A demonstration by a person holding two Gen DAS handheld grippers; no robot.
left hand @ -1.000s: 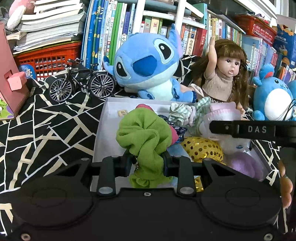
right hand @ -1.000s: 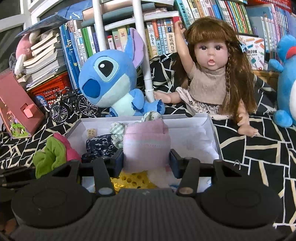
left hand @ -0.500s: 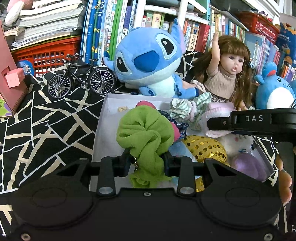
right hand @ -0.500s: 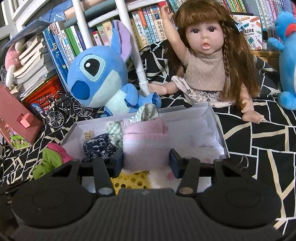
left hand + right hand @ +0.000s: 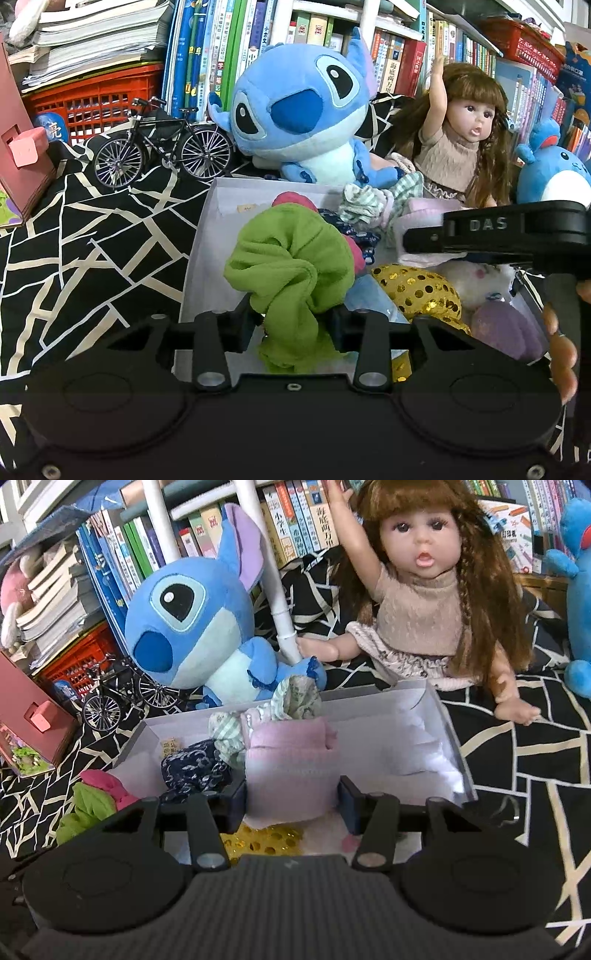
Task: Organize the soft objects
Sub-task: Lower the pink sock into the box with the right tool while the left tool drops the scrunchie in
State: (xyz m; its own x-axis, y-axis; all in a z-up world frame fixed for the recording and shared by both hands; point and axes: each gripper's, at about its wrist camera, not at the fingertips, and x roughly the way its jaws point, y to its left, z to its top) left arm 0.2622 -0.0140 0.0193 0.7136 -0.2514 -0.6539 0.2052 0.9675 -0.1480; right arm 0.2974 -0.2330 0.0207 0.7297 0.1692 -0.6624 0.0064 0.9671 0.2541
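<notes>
A white box (image 5: 201, 236) on the black-and-white cloth holds several soft items, among them a gold sequin piece (image 5: 417, 288) and a navy patterned cloth (image 5: 192, 768). My left gripper (image 5: 293, 321) is over the box's near left part. Its jaws are opening, with a green scrunchie (image 5: 291, 266) bunched between them and still touching both pads. A pink scrunchie (image 5: 291, 199) lies just behind the green one. My right gripper (image 5: 291, 797) is shut on a folded pink cloth (image 5: 291, 768) above the box's (image 5: 443, 720) middle. In the left wrist view it (image 5: 417, 243) reaches in from the right.
A blue plush (image 5: 299, 110) and a doll (image 5: 421, 605) sit right behind the box. A model bicycle (image 5: 162, 147), a red crate (image 5: 92, 96) and a pink house (image 5: 18, 147) stand at the left. Another blue plush (image 5: 554, 173) is at the right. Bookshelves close the back.
The left jaws have widened slightly around the green scrunchie. The right gripper has shifted a little over the box with the pink cloth and rolled slightly.
</notes>
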